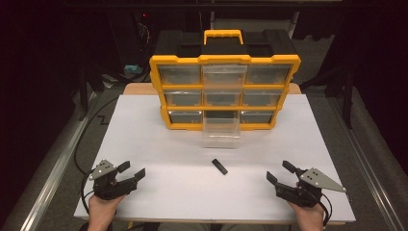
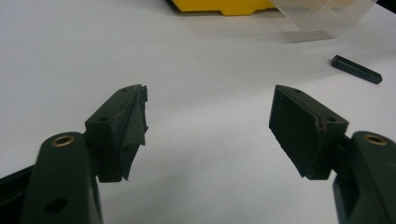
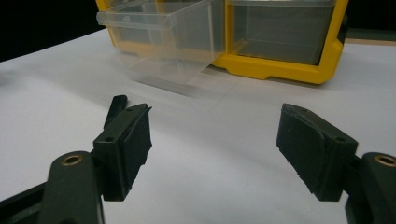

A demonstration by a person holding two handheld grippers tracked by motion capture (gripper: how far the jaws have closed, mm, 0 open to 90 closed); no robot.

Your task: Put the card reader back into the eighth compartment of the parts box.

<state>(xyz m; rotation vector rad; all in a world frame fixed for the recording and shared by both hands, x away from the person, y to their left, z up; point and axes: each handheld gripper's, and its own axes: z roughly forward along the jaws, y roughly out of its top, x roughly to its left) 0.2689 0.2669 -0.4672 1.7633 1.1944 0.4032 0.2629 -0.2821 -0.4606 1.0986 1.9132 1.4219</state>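
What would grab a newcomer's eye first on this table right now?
The yellow drawer organizer at the far middle of the white table, its clear bottom-centre drawer pulled out toward the person. Next, the small black bar lying alone in front of that drawer, between the open left gripper and open right gripper.

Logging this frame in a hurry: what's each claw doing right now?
Left claw: open, holding nothing.
Right claw: open, holding nothing.

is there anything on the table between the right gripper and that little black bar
Nothing visible. The small black bar lies alone on the white table, in front of the pulled-out clear drawer. Bare surface runs from it to the open right gripper.
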